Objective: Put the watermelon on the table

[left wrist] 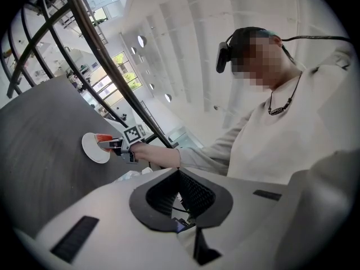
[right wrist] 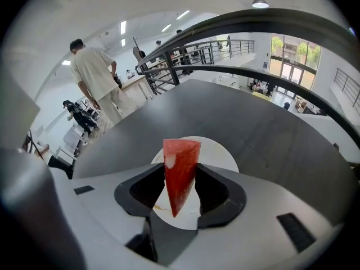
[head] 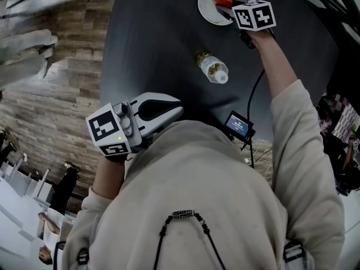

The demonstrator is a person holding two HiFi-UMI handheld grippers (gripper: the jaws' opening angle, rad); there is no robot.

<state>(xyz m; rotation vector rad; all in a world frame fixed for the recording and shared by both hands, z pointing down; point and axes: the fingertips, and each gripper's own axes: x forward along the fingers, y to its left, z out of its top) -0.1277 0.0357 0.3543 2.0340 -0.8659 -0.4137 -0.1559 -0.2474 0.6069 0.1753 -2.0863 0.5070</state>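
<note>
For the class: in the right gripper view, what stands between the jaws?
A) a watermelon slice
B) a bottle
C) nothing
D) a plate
A: the red watermelon slice is clamped between the jaws of the right gripper, with the white plate seen behind it.

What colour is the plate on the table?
White plate, clearest in the right gripper view.
</note>
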